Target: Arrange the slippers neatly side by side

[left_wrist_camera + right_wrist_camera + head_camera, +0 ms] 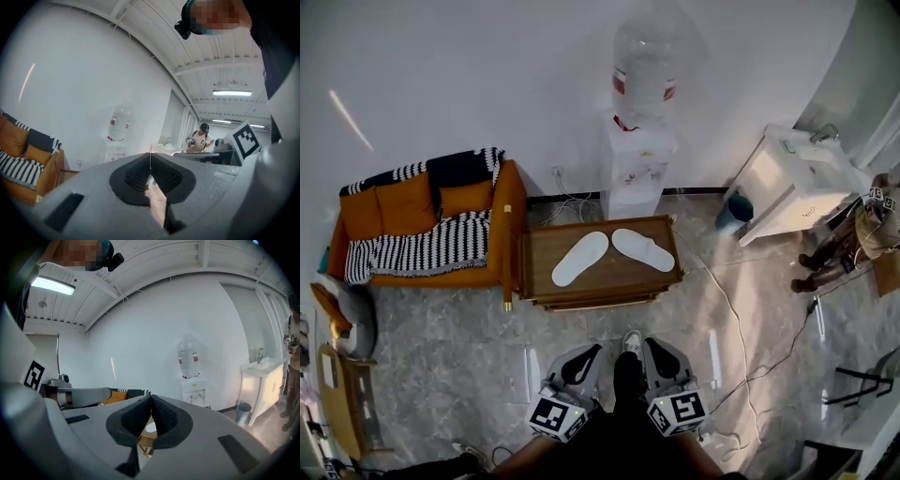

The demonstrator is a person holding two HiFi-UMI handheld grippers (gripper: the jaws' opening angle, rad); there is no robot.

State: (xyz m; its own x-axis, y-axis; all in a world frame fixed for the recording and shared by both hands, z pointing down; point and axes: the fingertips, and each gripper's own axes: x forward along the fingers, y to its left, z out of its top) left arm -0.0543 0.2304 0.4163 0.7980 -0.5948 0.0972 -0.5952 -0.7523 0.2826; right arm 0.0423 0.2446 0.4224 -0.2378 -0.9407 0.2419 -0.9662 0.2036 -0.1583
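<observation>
Two white slippers lie on a low wooden table [661,278] in the head view, toes spread apart: the left slipper [579,259] slants one way, the right slipper [642,249] the other. Both grippers are held low, near the picture's bottom edge, well short of the table. My left gripper [590,351] is shut with nothing in it; its pads meet at the tips [150,157]. My right gripper [653,344] is also shut and empty [150,397]. Below its pads a sliver of a white slipper [150,428] shows.
An orange sofa [412,211] with a striped blanket stands left of the table. A water dispenser [637,164] is behind it, a white sink cabinet [792,183] and a bin [734,211] to the right. Cables [739,319] run over the marble floor. A person [853,234] stands far right.
</observation>
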